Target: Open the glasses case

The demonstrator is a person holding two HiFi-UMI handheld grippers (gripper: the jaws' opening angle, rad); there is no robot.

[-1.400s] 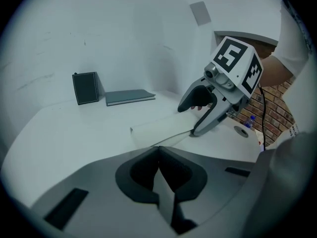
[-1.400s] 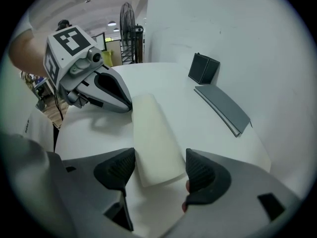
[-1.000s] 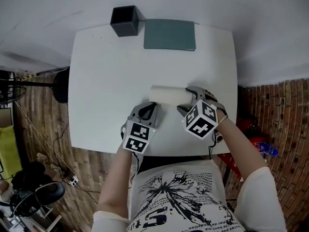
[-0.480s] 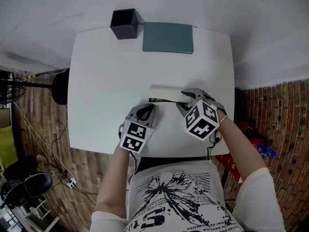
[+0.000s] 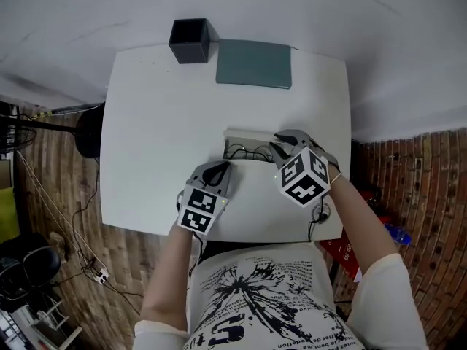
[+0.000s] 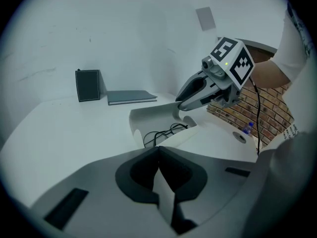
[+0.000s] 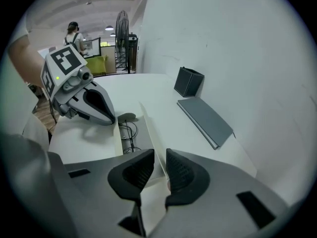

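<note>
The right gripper's (image 7: 159, 155) jaws are closing on the lid (image 7: 148, 128) of the glasses case (image 5: 235, 134), which is between them; the left gripper (image 6: 158, 150), jaws pressed together, sits just short of the case, glasses (image 6: 163, 132) beyond its tips

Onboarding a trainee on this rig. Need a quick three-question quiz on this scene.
1. True or false: the glasses case is shut.
2. What lies right beside the black box at the table's far edge? A: a grey book. B: a mug. C: a phone.
3. Which gripper has the case's lid between its jaws?

Key:
1. False. The lid is up and glasses show inside.
2. A.
3. The right gripper. Its jaws are closing with the lid between them.
</note>
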